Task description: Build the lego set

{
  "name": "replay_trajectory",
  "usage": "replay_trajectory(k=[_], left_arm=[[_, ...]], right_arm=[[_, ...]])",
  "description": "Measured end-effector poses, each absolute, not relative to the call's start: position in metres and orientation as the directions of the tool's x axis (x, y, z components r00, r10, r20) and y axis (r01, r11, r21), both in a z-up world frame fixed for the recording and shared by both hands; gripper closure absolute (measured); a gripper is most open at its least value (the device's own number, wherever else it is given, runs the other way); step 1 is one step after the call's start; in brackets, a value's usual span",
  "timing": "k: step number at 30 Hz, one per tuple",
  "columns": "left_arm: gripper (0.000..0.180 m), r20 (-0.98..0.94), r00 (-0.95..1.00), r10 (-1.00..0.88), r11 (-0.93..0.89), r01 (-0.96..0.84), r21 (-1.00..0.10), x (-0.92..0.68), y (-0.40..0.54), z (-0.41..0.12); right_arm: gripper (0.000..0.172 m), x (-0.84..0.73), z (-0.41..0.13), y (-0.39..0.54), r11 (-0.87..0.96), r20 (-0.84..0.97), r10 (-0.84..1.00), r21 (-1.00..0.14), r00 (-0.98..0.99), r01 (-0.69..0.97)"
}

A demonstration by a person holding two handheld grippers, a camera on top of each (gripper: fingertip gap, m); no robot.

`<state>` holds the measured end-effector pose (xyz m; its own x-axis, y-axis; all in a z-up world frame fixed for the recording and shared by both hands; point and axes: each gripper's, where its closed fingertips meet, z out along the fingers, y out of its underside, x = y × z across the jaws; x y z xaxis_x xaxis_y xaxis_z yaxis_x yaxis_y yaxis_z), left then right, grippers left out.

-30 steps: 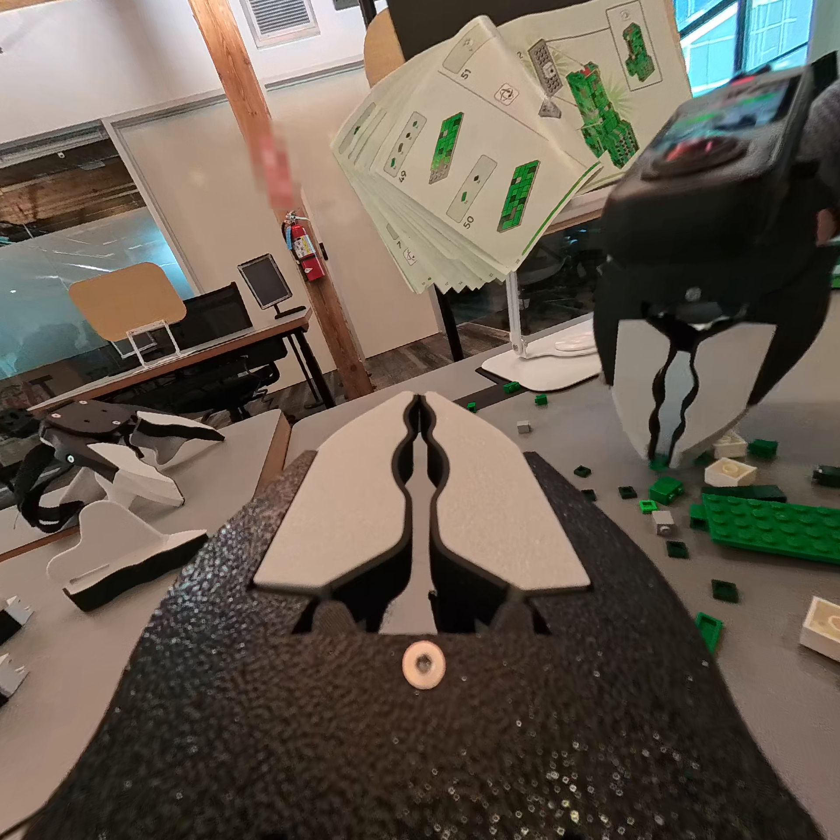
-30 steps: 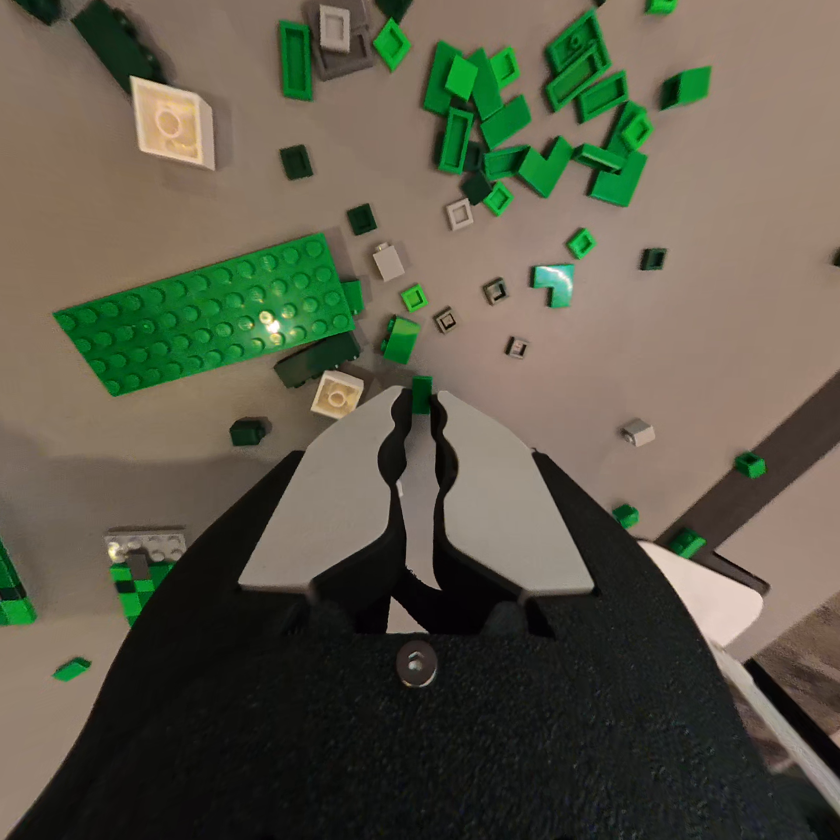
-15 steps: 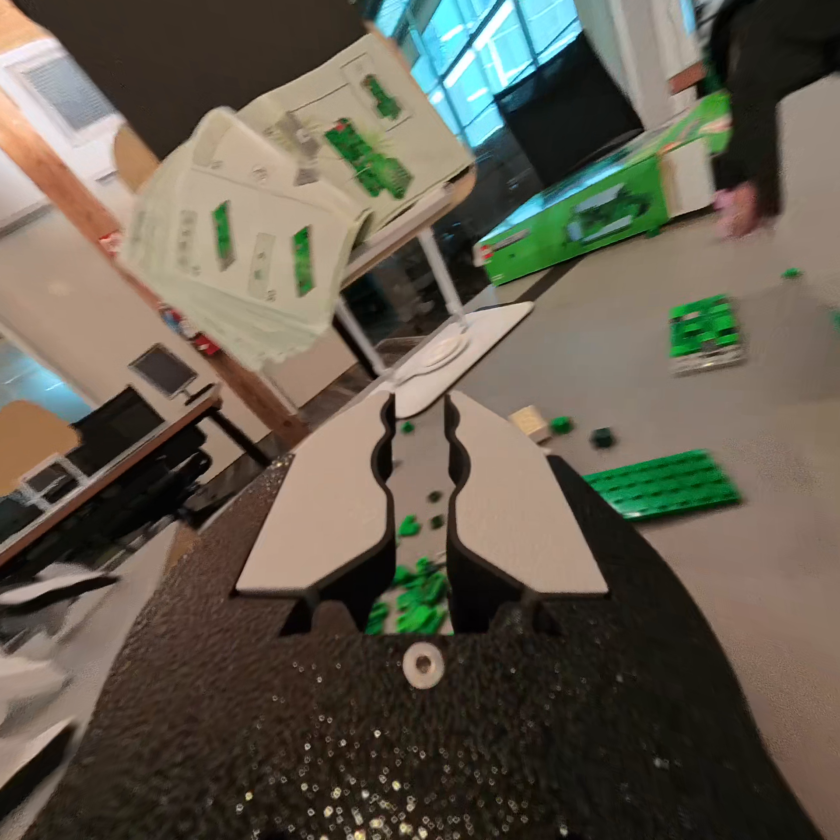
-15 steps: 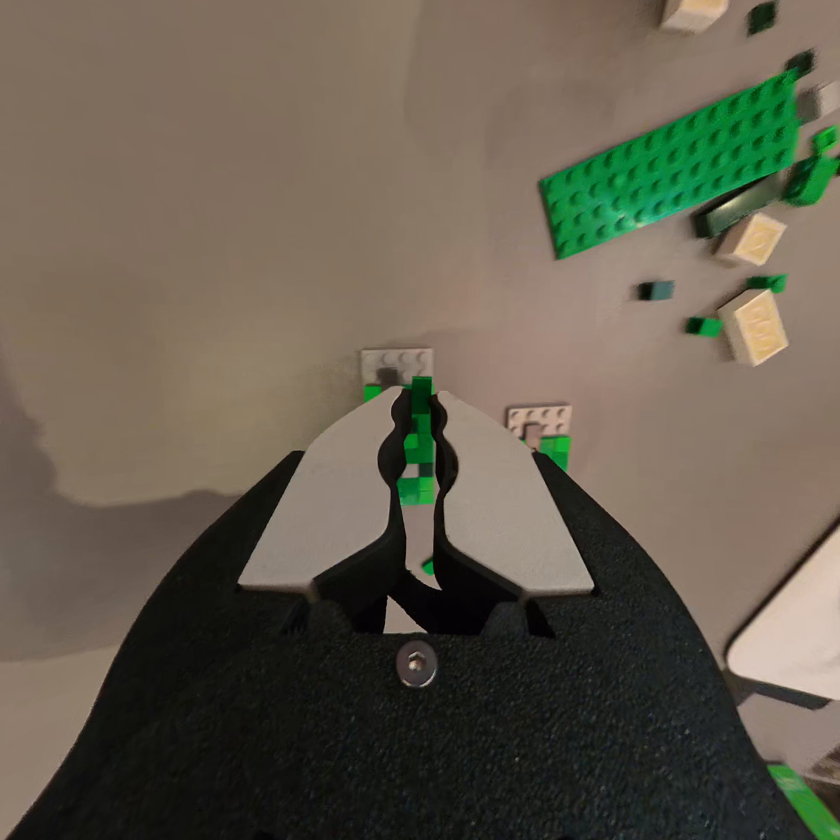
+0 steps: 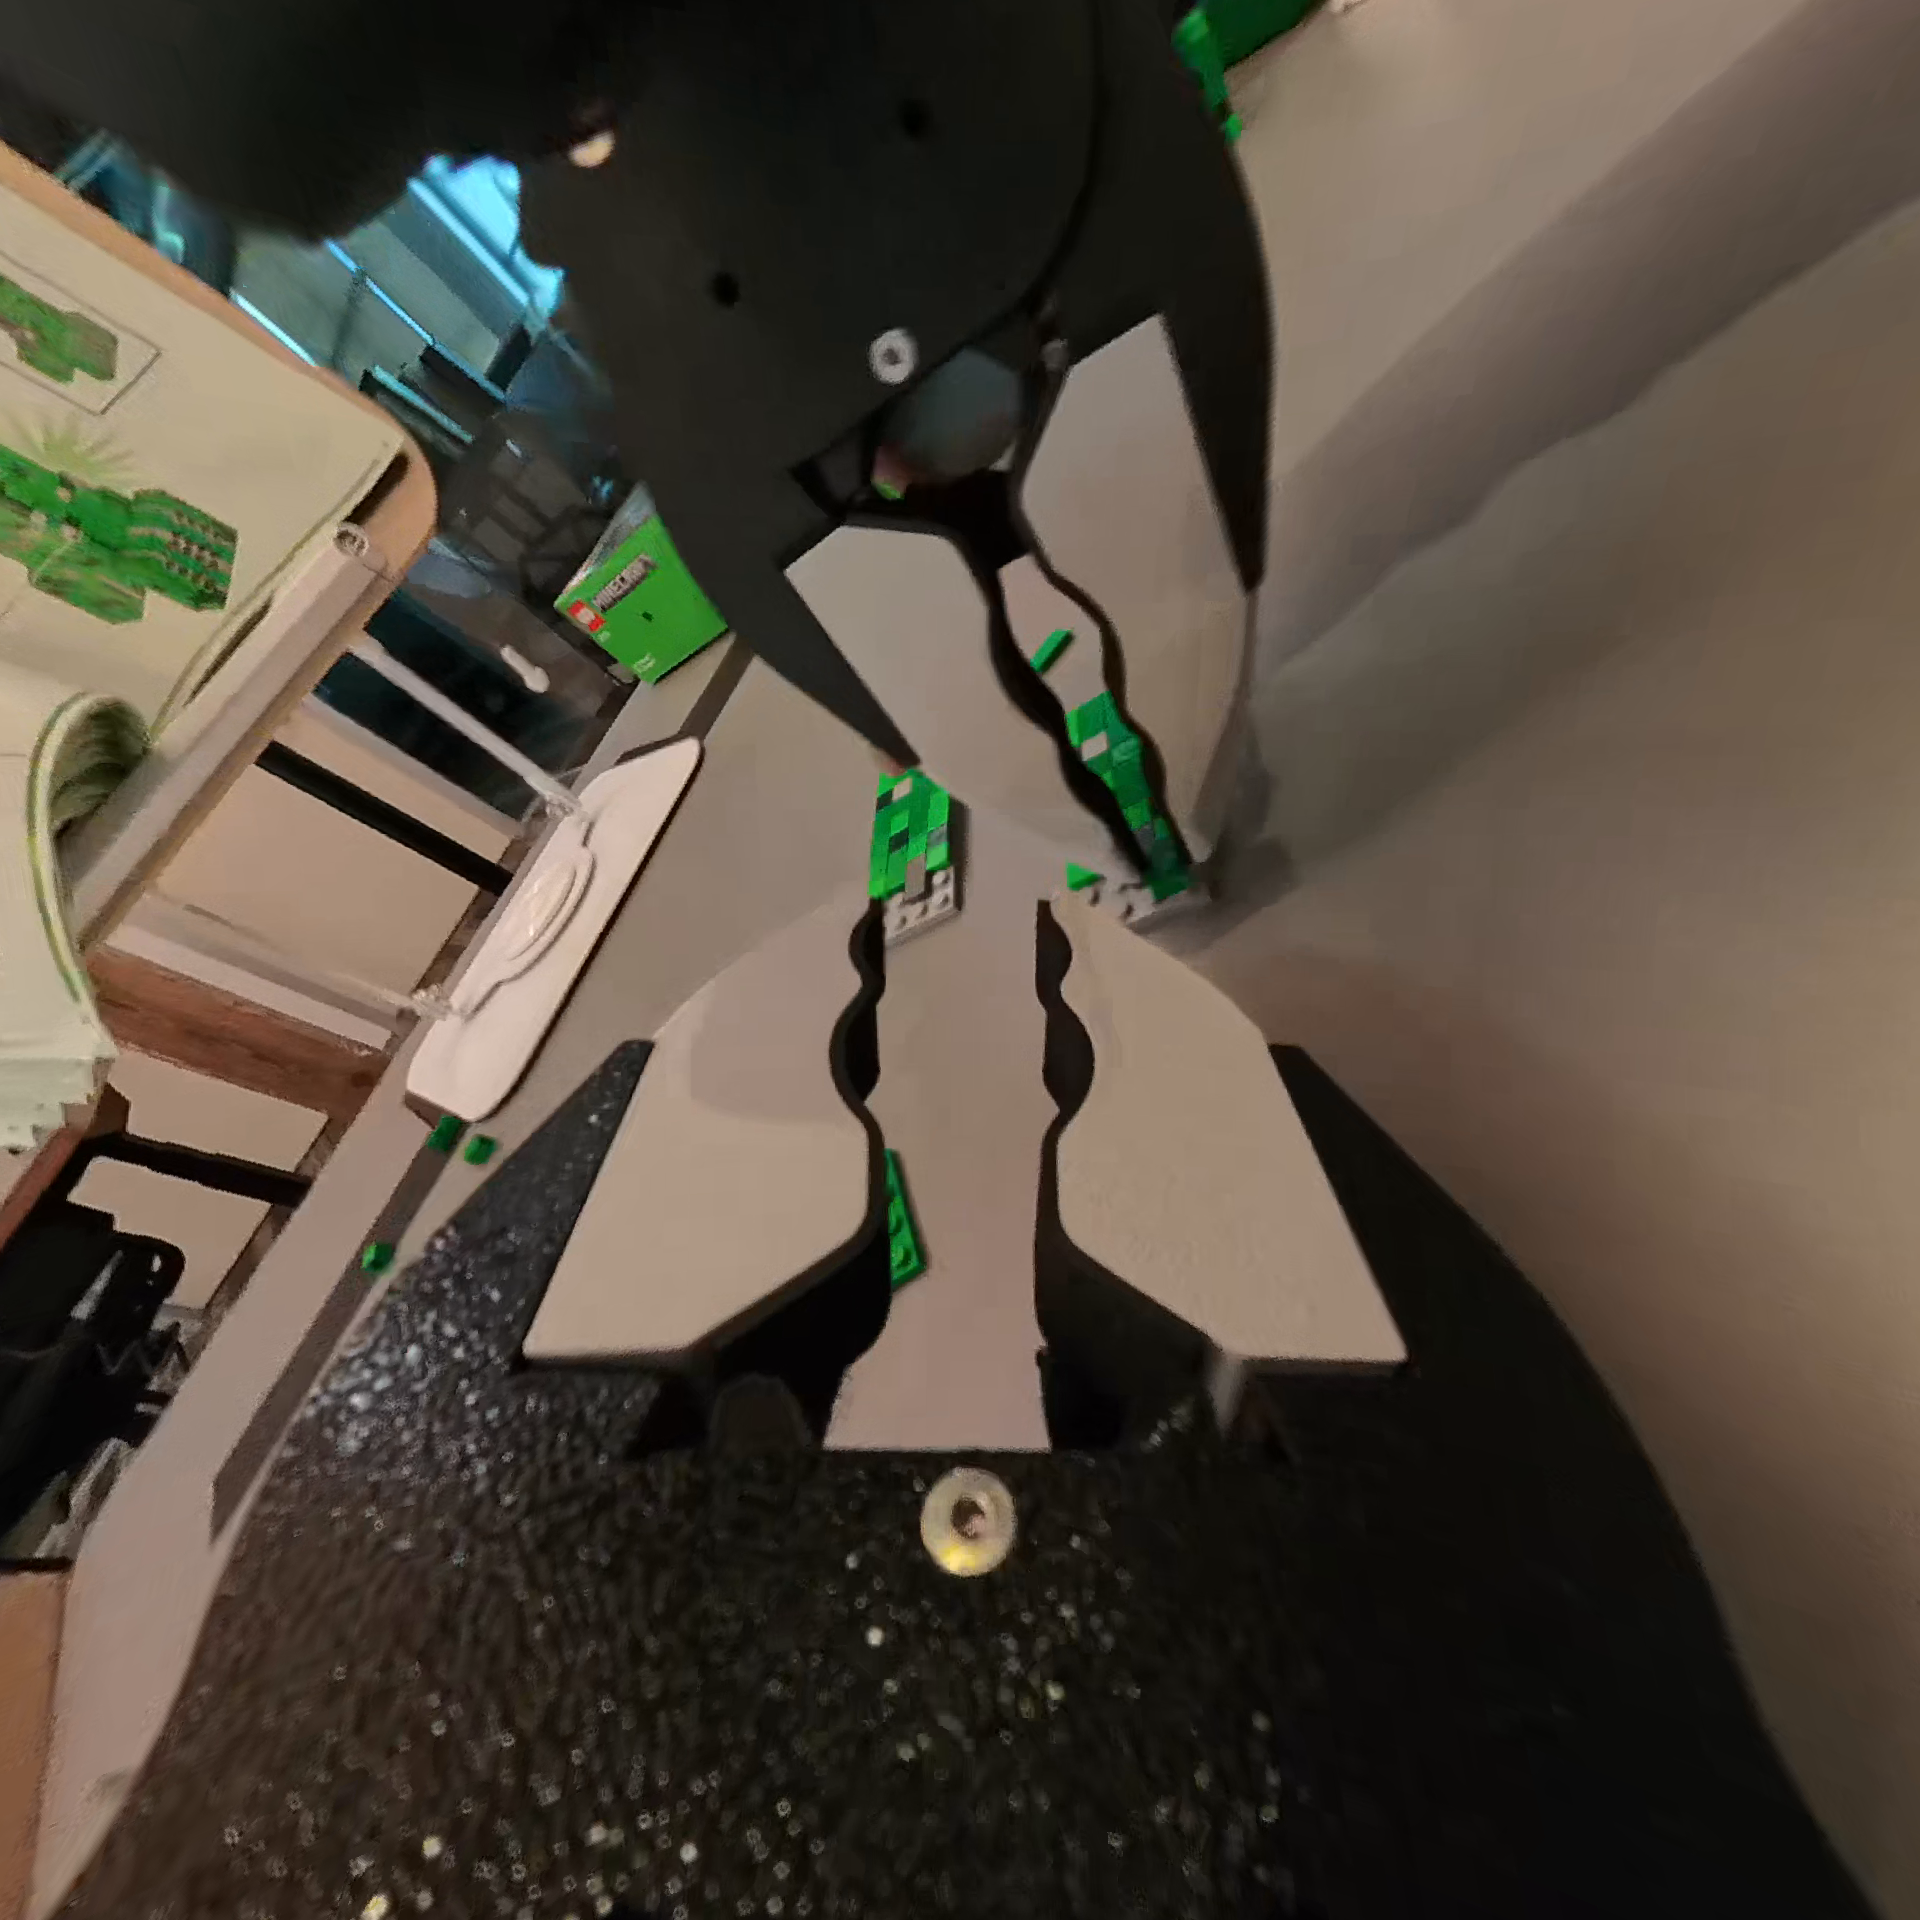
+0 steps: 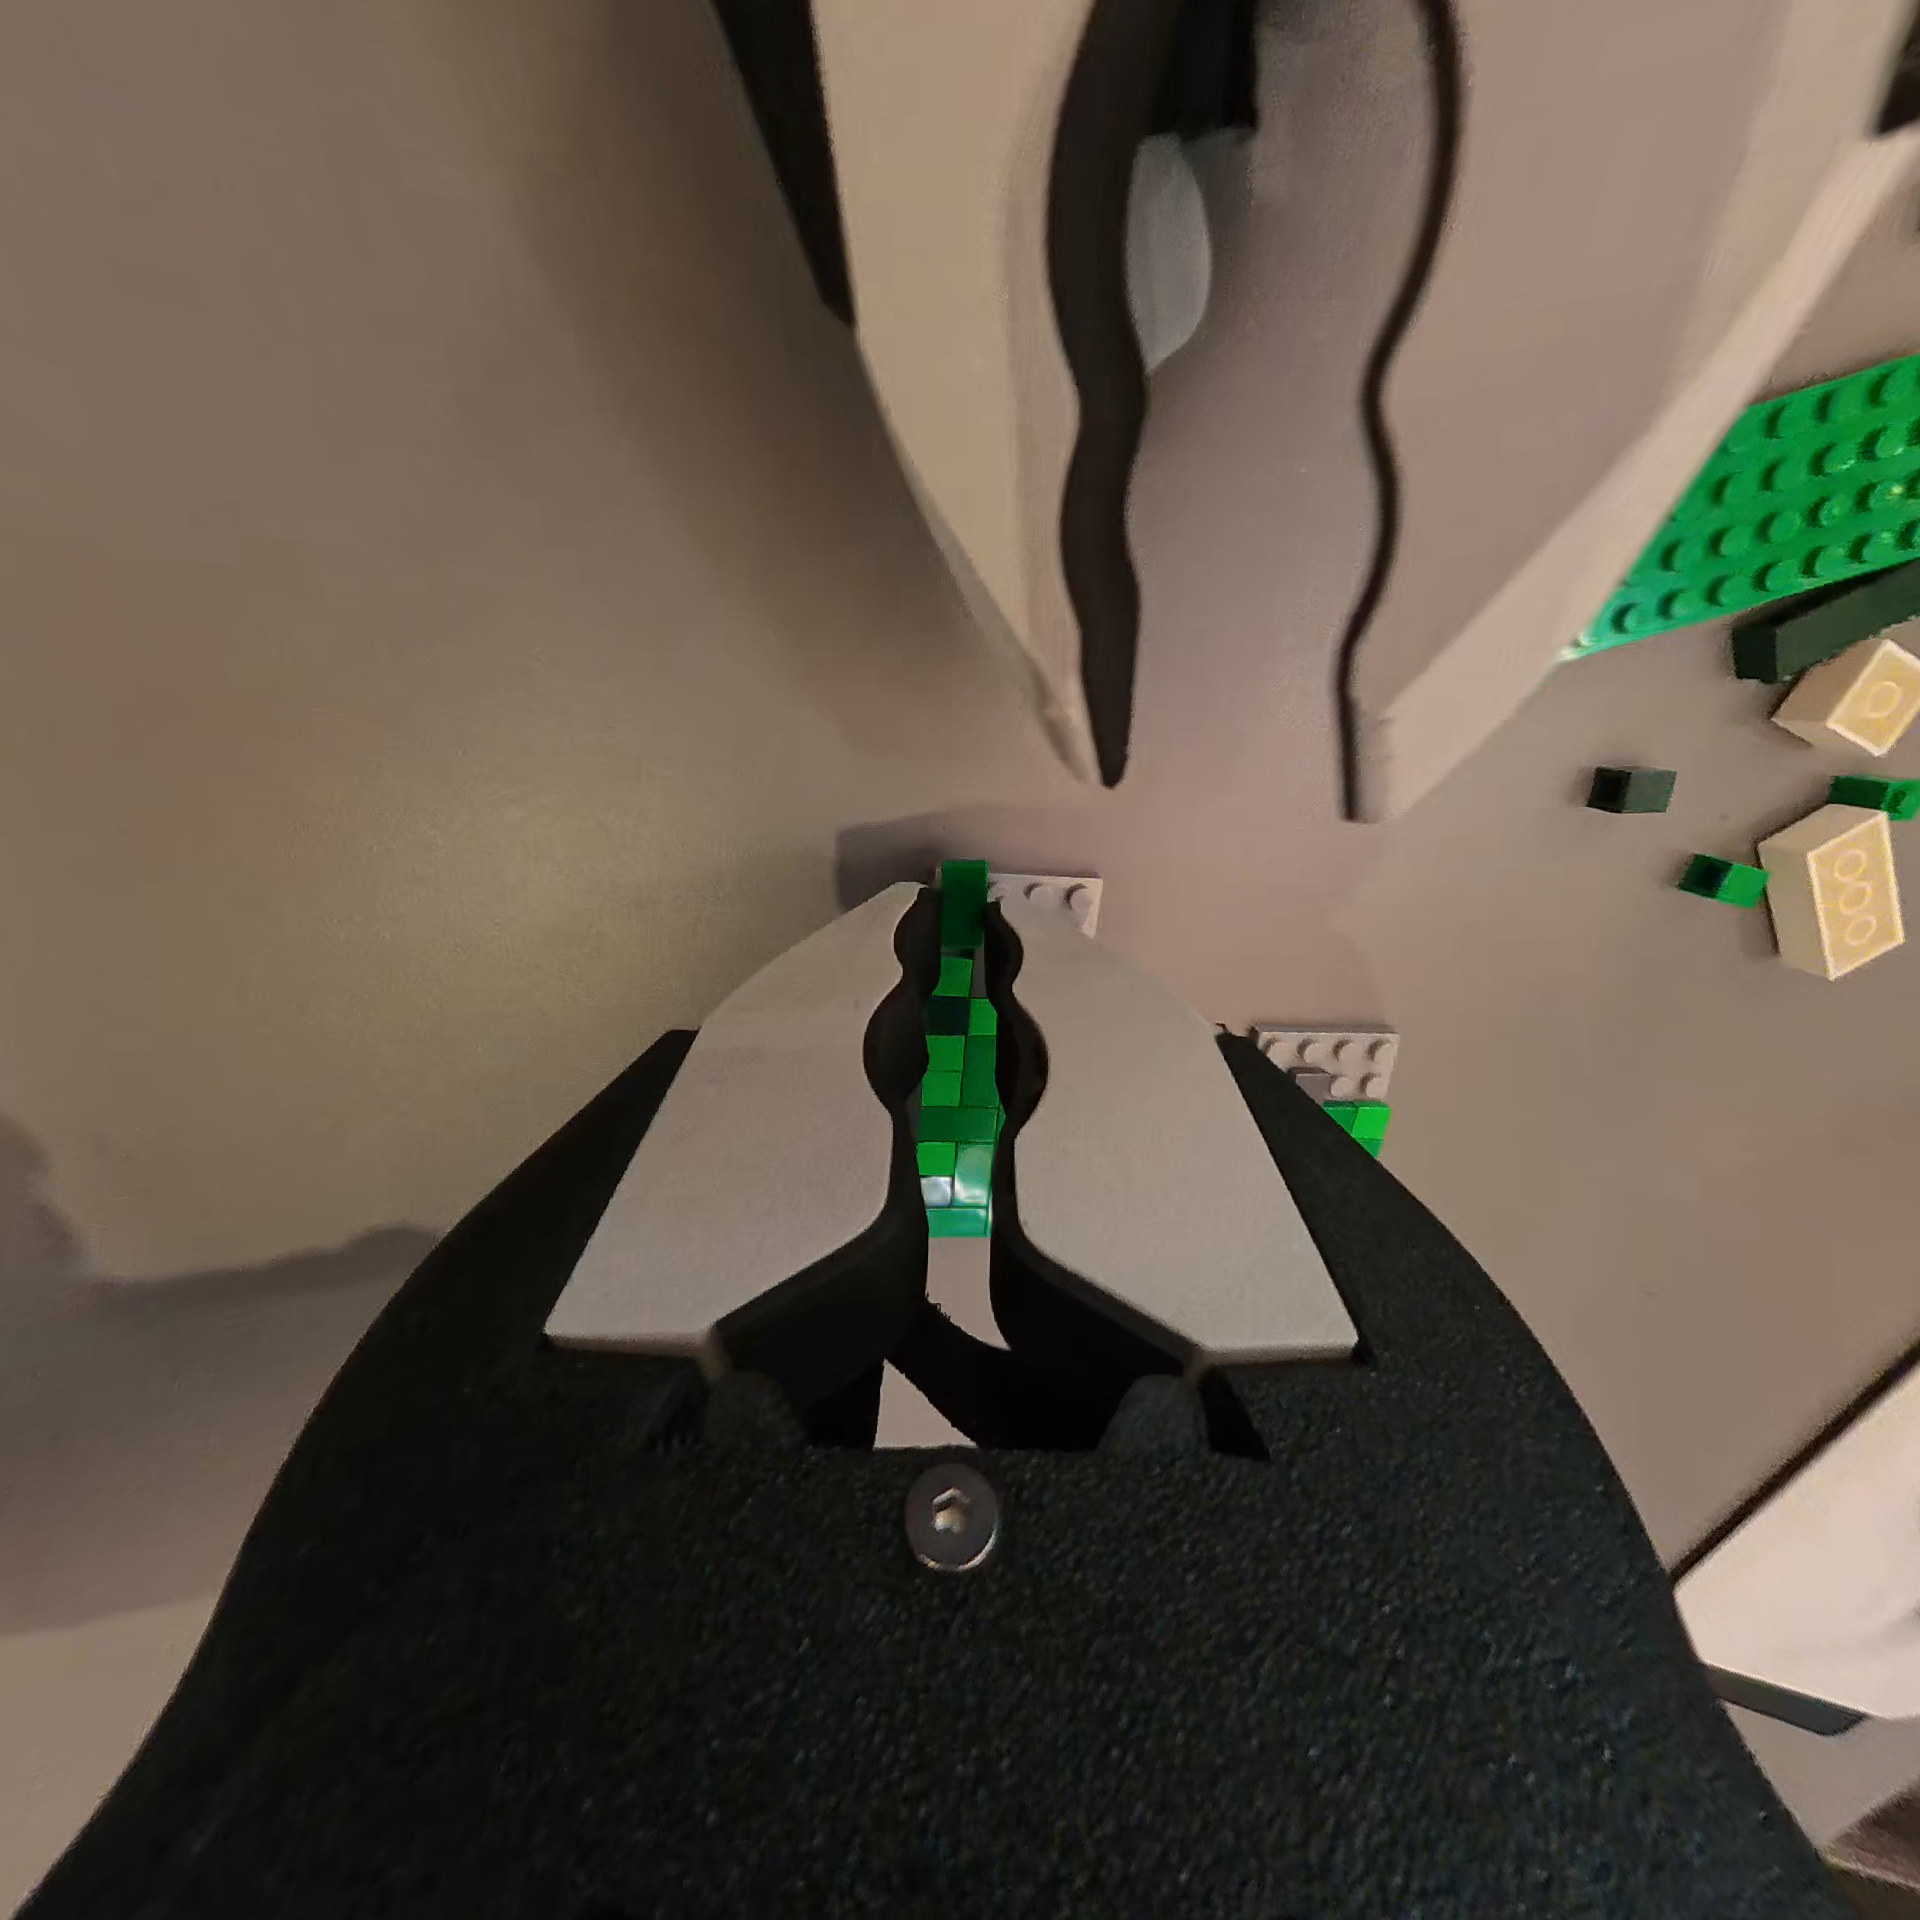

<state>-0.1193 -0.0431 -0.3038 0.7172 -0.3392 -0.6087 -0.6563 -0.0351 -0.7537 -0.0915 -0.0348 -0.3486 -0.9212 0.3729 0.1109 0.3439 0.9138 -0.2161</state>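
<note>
At the far left of the left wrist view, an open pale instruction booklet with green diagrams stands on a stand whose white base plate sits at the edge of the grey worktop, with a bright green cardboard box behind. Moving right, we see our left gripper low over the worktop, its grey fingers parted with nothing but bare surface between them. Just ahead lies a small grey plate tiled in mixed greens.

Further right, a second grey plate with green tiles lies under the tips of our right gripper, which comes down from above. In the right wrist view that right gripper has its jaws almost closed, pads pressing both sides of a small bright green brick held directly over the plate's grey studded end. We judge this brick light, rigid and smooth-sided, likely to twist or pop free unless it is pinched squarely on its flat opposite faces. The tiled plate looks equally light and apt to slide if not steadied by its bare edges.

At the far right lie a large green studded baseplate, a dark green bar and two cream bricks.
</note>
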Motion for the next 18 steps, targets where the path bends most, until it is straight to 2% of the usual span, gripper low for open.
replay_trajectory(k=[6,12,18], left_arm=[[0.150,-0.484,0.810,-0.332,-0.081,-0.535,-0.841,-0.132,-0.040,-0.301],[0.149,-0.474,0.811,-0.342,-0.090,-0.530,-0.843,-0.132,-0.042,-0.303],[0.148,-0.459,0.818,-0.347,-0.089,-0.515,-0.852,-0.132,-0.041,-0.302]], right_arm=[[0.164,-0.092,-0.353,-0.030,0.911,0.108,0.392,-0.180,-0.914,0.370],[0.163,-0.092,-0.353,-0.031,0.913,0.126,0.396,-0.159,-0.910,0.375],[0.148,-0.090,-0.348,-0.029,0.888,0.133,0.443,-0.201,-0.887,0.413]])
